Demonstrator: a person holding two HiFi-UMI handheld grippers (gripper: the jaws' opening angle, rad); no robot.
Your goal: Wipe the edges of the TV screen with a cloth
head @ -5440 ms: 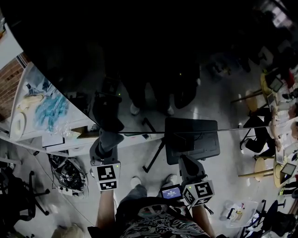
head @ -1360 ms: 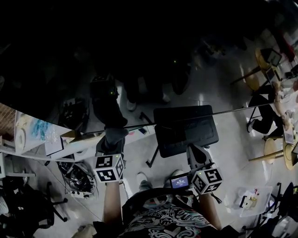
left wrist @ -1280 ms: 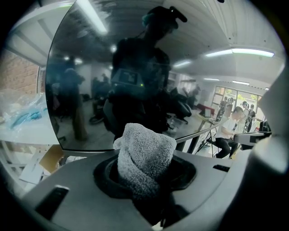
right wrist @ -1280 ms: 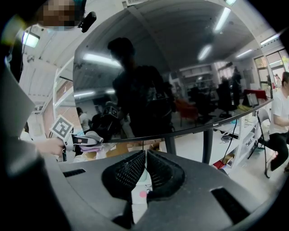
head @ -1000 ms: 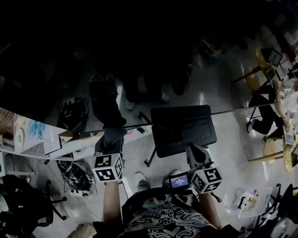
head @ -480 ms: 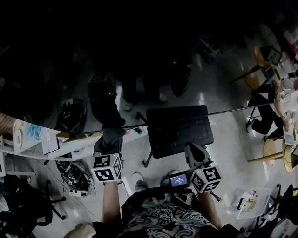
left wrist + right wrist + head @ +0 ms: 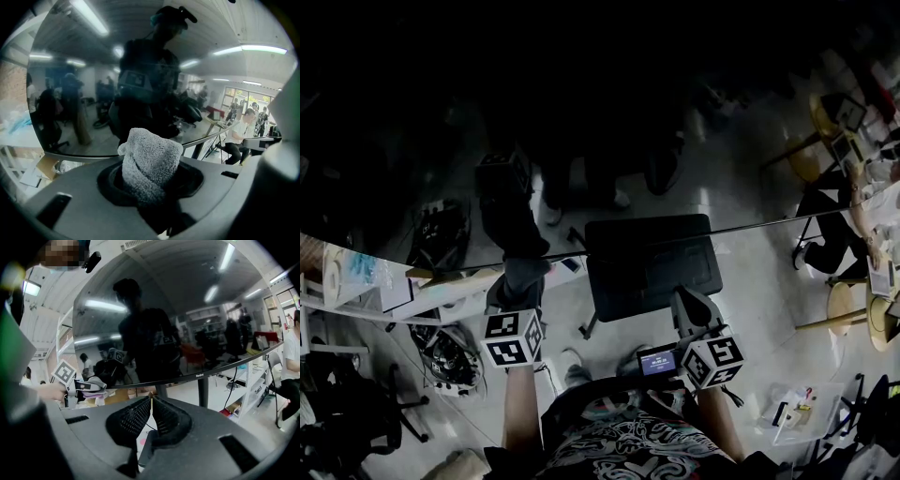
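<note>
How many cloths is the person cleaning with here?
1: a grey cloth clamped in the left gripper, by the TV screen's lower edge. Right gripper empty; none else visible.

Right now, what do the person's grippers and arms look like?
Left gripper and right gripper: grey moulded bodies, each carrying a white cube with black square markers. The right one has a small lit display beside its cube. Its pads are black with a mesh texture. The person wears a dark patterned shirt; no sleeves cover the forearms.
</note>
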